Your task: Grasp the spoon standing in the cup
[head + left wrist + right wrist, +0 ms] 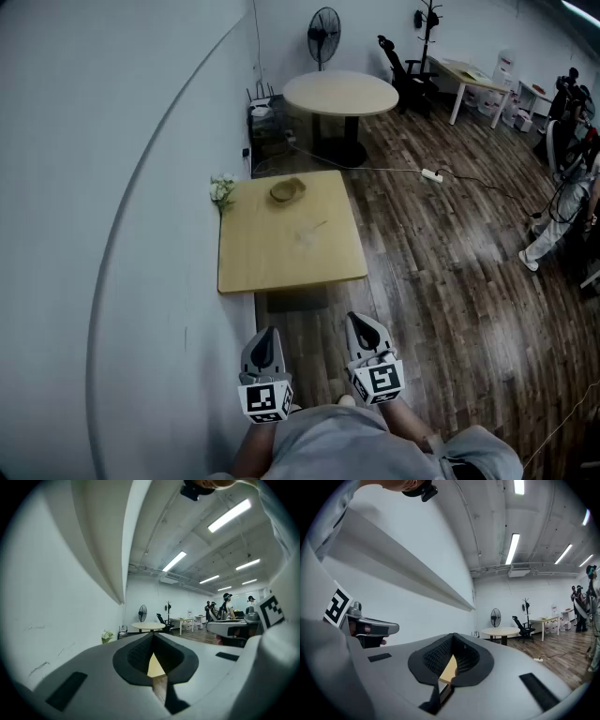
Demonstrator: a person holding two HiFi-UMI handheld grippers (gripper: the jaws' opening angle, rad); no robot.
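A small square wooden table (281, 258) stands against the wall, well ahead of me. On it, near the middle, I make out a faint clear cup (305, 236) with a thin spoon (318, 225) leaning out of it; both are small and blurred. My left gripper (265, 343) and right gripper (365, 328) are held close to my body, side by side over the floor, far short of the table. Both are shut with nothing in them. In each gripper view only a sliver of the tabletop (154, 666) (449, 670) shows past the closed jaws.
A shallow wooden bowl (287, 190) and a small bunch of flowers (222, 192) sit at the table's far side. Beyond are a round table (340, 94), a fan (323, 28), an office chair (405, 66) and a power strip (431, 174) on the floor. A person (562, 206) stands at the right.
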